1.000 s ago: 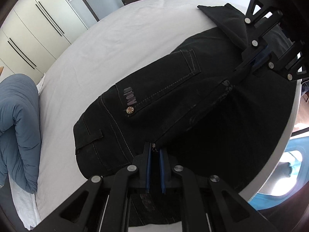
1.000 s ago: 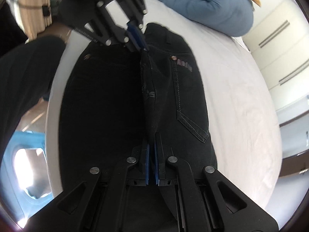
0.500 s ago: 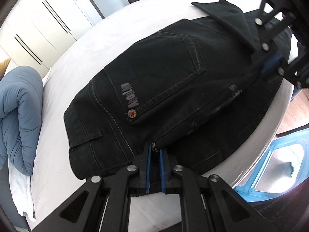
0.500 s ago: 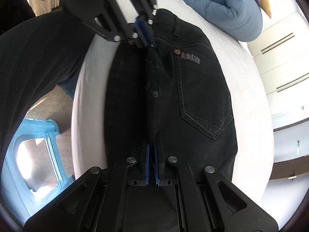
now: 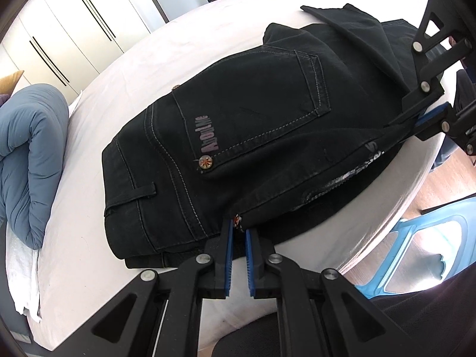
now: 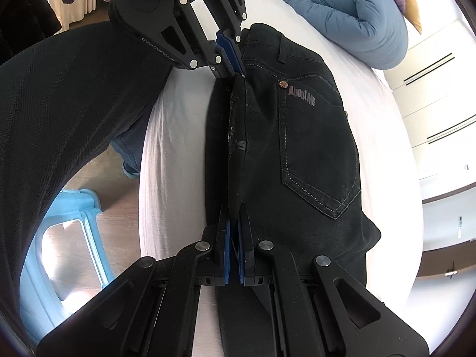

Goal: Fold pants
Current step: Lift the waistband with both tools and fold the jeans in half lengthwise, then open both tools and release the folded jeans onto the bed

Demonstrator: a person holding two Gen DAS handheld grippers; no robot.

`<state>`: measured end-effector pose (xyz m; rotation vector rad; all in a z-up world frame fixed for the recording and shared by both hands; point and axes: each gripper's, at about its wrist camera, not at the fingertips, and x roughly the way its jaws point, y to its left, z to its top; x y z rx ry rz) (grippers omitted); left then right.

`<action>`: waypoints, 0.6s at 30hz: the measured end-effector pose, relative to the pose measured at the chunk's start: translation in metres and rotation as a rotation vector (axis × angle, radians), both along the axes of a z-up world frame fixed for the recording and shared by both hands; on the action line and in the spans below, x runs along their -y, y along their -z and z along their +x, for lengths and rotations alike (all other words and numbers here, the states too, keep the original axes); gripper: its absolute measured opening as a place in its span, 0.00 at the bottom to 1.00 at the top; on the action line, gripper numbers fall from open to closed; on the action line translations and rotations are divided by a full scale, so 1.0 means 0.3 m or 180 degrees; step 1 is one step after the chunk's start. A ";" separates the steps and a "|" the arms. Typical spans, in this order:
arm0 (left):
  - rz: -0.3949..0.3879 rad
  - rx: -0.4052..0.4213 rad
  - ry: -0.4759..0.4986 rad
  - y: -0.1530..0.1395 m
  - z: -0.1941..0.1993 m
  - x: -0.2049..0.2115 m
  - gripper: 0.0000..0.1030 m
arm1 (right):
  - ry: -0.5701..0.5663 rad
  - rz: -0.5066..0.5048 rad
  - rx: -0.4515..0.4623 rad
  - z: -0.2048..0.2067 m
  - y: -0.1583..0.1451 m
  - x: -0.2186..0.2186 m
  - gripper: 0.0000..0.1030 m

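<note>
Black jeans [image 5: 253, 104] lie on the white bed sheet [image 5: 104, 89], folded lengthwise with the back pocket and its "About Me" print facing up [image 6: 312, 148]. My left gripper [image 5: 238, 229] is shut on the waist end of the upper layer's long edge. At the far end of that same edge, my right gripper [image 5: 395, 125] is shut on the fabric. The right wrist view shows the edge stretched straight from the right gripper [image 6: 235, 211] to the left gripper [image 6: 238, 68]. A narrow strip of the lower layer shows beside the held edge.
A rolled blue duvet [image 5: 26, 148] lies on the bed beyond the waistband. The bed's edge runs close to the held side, with a light-blue plastic stool [image 6: 68, 238] on the wooden floor below. A person's dark-clad leg [image 6: 59, 104] stands at that edge. White wardrobes [image 5: 59, 29] line the wall.
Both grippers carried the held edge sideways toward the bed's edge. The upper layer now covers nearly all of the lower one, and the back pocket lies flatter.
</note>
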<state>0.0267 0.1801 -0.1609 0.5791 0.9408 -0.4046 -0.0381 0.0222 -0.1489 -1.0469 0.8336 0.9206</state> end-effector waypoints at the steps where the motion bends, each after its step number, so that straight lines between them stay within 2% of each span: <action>1: -0.0019 -0.0017 -0.0006 0.031 -0.038 -0.006 0.08 | 0.0022 0.0007 -0.0016 -0.004 -0.002 -0.001 0.03; 3: -0.0045 -0.0042 -0.0047 0.041 -0.035 -0.011 0.15 | 0.0046 -0.0010 -0.0020 -0.011 0.010 -0.005 0.04; 4: -0.0030 -0.0022 -0.0093 0.043 -0.040 -0.012 0.26 | 0.0044 -0.0017 -0.0033 0.001 0.024 -0.003 0.04; 6: -0.0058 -0.0044 -0.0166 0.029 -0.035 -0.029 0.36 | 0.0062 -0.0053 -0.0045 -0.003 0.060 -0.010 0.04; 7: -0.0062 -0.0042 -0.0202 0.017 -0.037 -0.037 0.47 | 0.0075 -0.0058 -0.0038 -0.002 0.071 -0.012 0.05; 9: -0.0054 0.0053 -0.0269 -0.023 -0.047 -0.051 0.56 | 0.0154 -0.0021 -0.0057 0.000 0.084 -0.017 0.07; 14: -0.0307 0.0225 -0.0423 -0.153 -0.011 -0.052 0.57 | 0.0338 0.0096 -0.0164 0.026 0.098 -0.014 0.07; 18: -0.0598 0.0282 -0.0398 -0.195 0.092 -0.004 0.57 | 0.0428 0.0188 -0.0212 0.040 0.104 -0.005 0.07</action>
